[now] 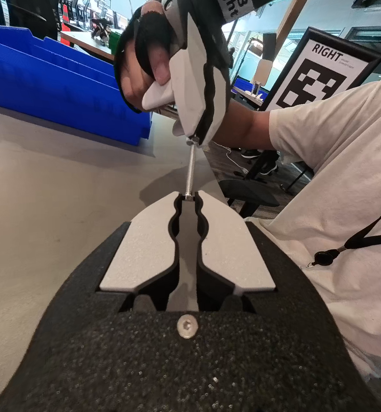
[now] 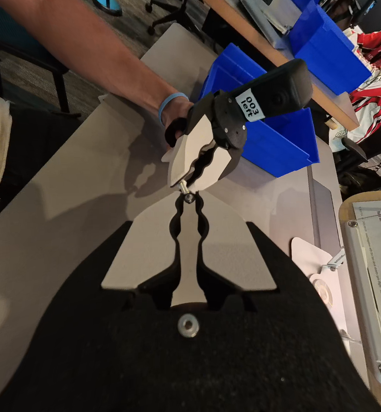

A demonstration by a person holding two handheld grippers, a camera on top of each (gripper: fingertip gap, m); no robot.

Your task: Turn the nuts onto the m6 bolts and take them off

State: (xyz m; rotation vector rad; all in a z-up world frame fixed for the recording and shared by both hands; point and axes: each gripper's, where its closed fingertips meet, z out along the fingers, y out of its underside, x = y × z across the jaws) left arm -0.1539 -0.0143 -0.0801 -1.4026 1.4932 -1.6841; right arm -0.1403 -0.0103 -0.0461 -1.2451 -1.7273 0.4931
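Left gripper (image 1: 188,197): fingers narrow, pressed on the bolt's hex head.
Bolt (image 1: 190,169): silver, threaded, held above the desk (image 1: 51,200), running toward 12 o'clock (slightly tilted).
Right gripper (image 2: 189,198): fingers narrow, clamped on the nut (image 2: 188,198) at the bolt's far end.
Blue bins (image 1: 51,89): on the desk at 10 o'clock.

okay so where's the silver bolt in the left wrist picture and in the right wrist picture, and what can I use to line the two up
Left wrist view: the bolt runs up the centre, its head pinched in the left gripper, its far end at the right gripper.
Right wrist view: seen nearly end-on, just above centre, bolt; its near end sits in a nut pinched in the right gripper.
Shared landmark: the blue bin on the table.
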